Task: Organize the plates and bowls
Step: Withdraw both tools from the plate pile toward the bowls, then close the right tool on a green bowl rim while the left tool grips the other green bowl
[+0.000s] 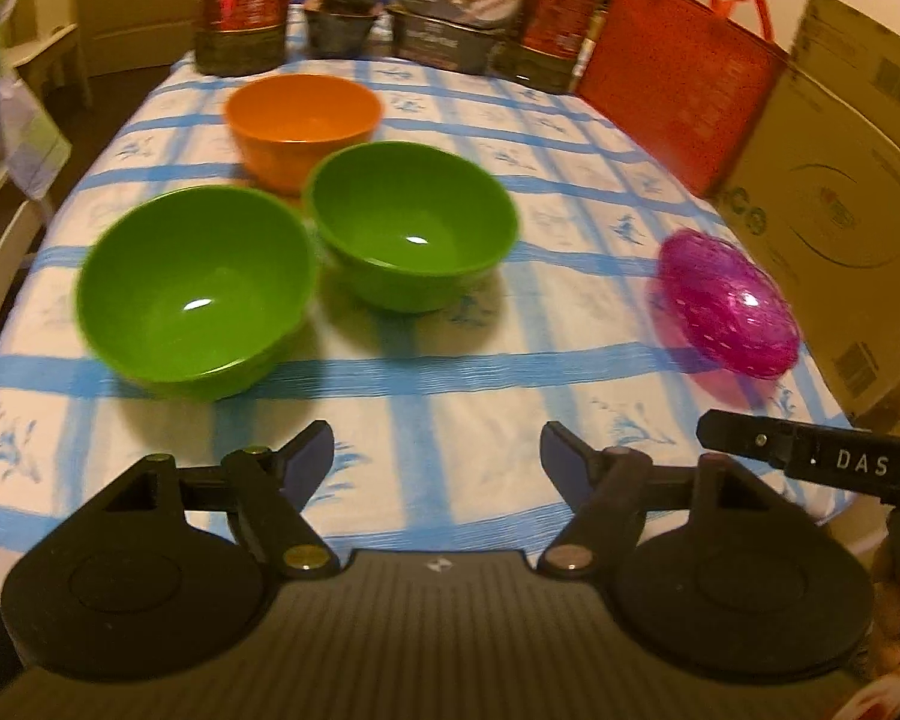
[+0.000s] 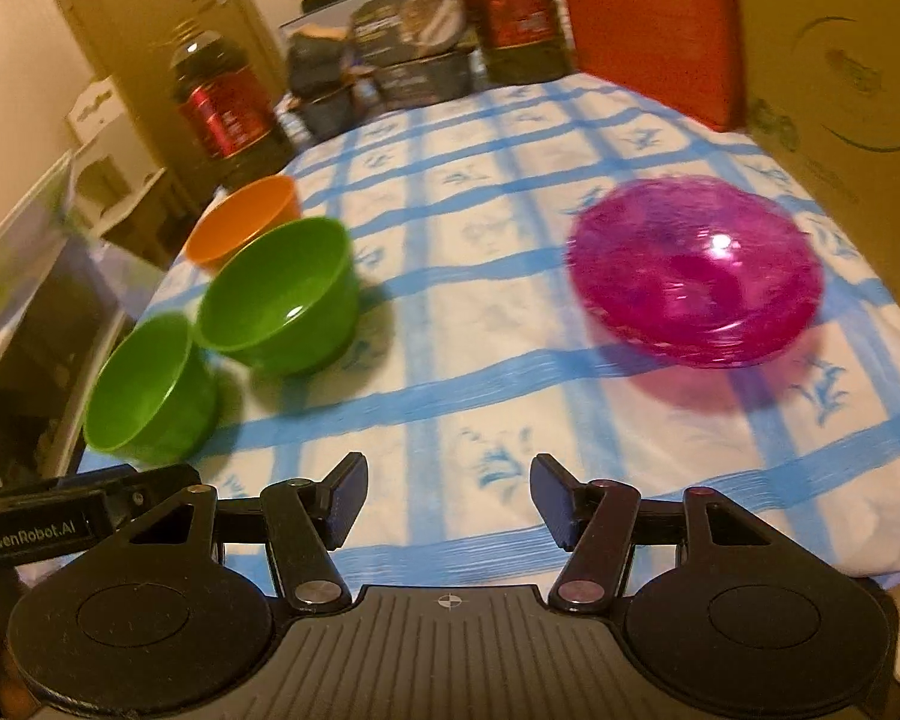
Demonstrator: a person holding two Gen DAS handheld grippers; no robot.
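Table (image 1: 450, 372) with blue-check cloth fills the middle of both views. Cardboard box (image 1: 840, 210) at right edge, red tote bag (image 1: 672, 84) upper right, dark jars and tins (image 1: 444, 12) along the top.

Near green bowl (image 1: 195, 291) sits left of centre in the left wrist view; second green bowl (image 1: 411, 222) is just beside it, rims close, can't tell if touching. Orange bowl (image 1: 303, 120) is behind them, upper centre. Magenta plates (image 2: 696, 270) show centre-right in the right wrist view, well apart from the bowls; looks like a stack of translucent plates, count unclear, blurred.

Left gripper (image 1: 437, 459) at bottom centre, jaws spread wide, holding nothing, above bare cloth. Right gripper (image 2: 448, 498) the same: released, empty, low centre of its view.

Handling, as a guess: the bowls look like thin plastic, so light, stiff, slick-walled and not fragile. Pinch one over the rim, one finger inside and one outside; they should nest. The plates also look light but hard and slippery; take them at the rim edge, since they may slide off each other.
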